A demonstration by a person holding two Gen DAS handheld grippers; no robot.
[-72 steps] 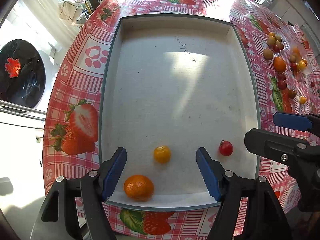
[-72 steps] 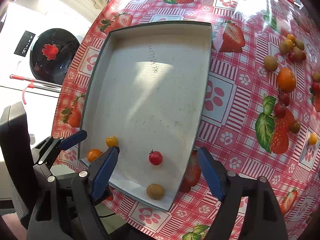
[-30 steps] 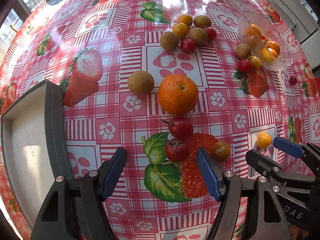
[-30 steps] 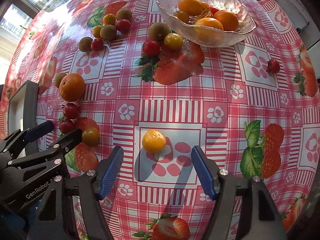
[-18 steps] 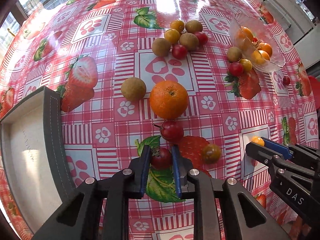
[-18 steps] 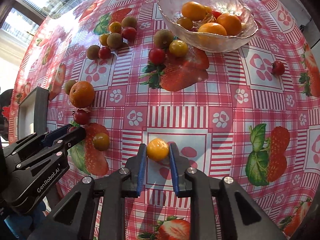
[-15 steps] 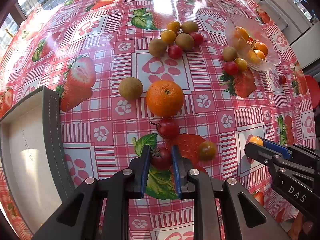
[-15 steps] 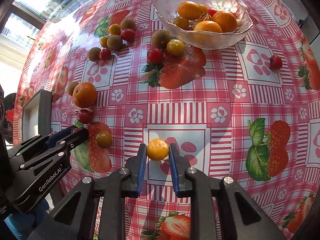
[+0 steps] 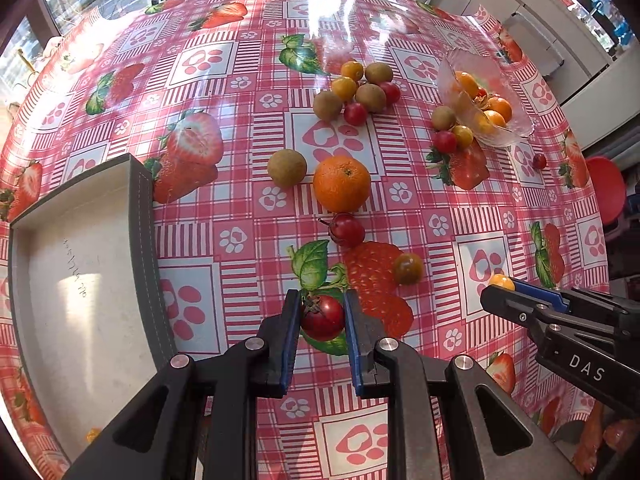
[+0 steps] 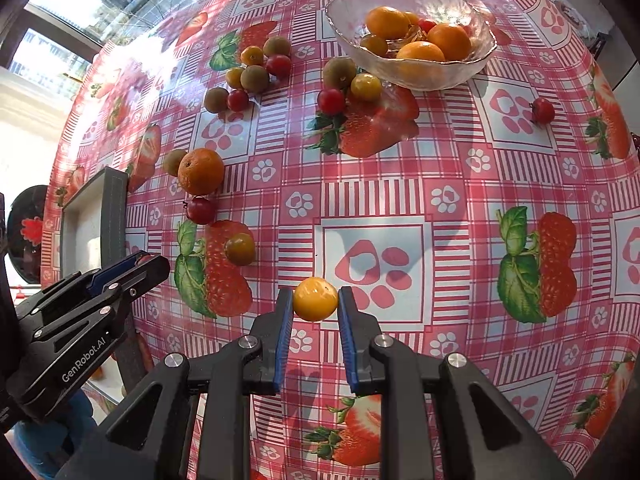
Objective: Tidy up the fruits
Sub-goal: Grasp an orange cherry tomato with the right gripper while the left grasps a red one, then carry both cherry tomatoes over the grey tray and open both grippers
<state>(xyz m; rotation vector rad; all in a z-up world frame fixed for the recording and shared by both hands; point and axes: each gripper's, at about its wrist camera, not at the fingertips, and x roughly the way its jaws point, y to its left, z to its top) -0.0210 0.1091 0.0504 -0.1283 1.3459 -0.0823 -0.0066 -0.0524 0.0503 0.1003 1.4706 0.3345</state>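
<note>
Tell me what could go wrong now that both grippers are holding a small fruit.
The left gripper pinches a soft red cherry tomato; squeezing harder might burst it. The right gripper holds the round yellow tomato only near its fingers' tips, so it might slip and roll on the way to the grey tray.

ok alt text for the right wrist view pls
The right hand-held gripper is shut on a yellow cherry tomato above a strawberry-print tablecloth. A glass bowl of oranges sits beyond, with loose fruit scattered left.
</note>
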